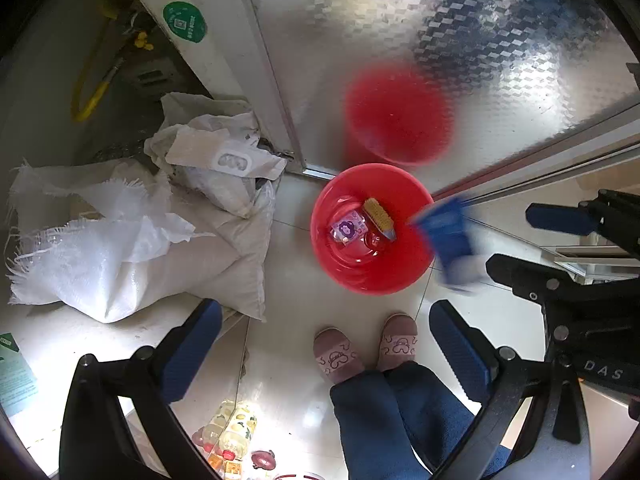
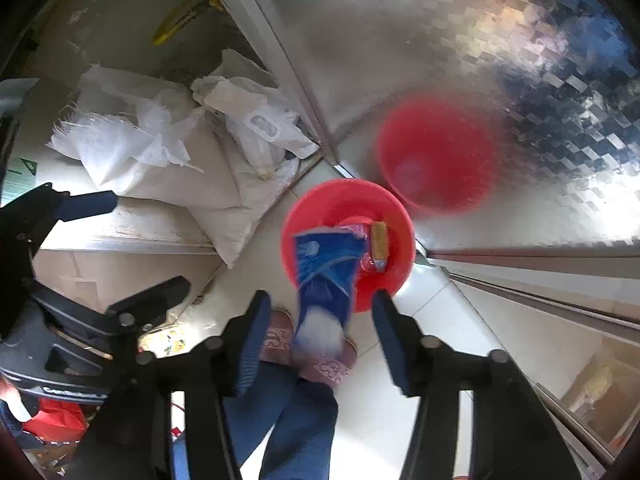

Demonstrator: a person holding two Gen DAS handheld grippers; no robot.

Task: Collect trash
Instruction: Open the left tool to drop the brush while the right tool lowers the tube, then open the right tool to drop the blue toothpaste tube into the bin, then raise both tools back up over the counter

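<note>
A red basin [image 1: 340,268] stands on the floor and holds a purple wrapper [image 1: 347,230] and a yellow scrub brush [image 1: 379,217]. It also shows in the right wrist view [image 2: 396,216]. A blue and white package [image 2: 326,280], blurred, is in the air between and below the open fingers of my right gripper [image 2: 318,330], over the basin's near rim; the fingers do not touch it. It shows in the left wrist view [image 1: 450,242] beside the right gripper [image 1: 516,240]. My left gripper [image 1: 326,344] is open and empty, high above the floor.
White woven sacks [image 1: 132,248] are piled to the left of the basin. A patterned metal door [image 1: 400,32] reflects the basin. The person's feet in pink slippers [image 1: 364,350] stand just before the basin. Bottles [image 1: 230,428] lie on the floor near the left.
</note>
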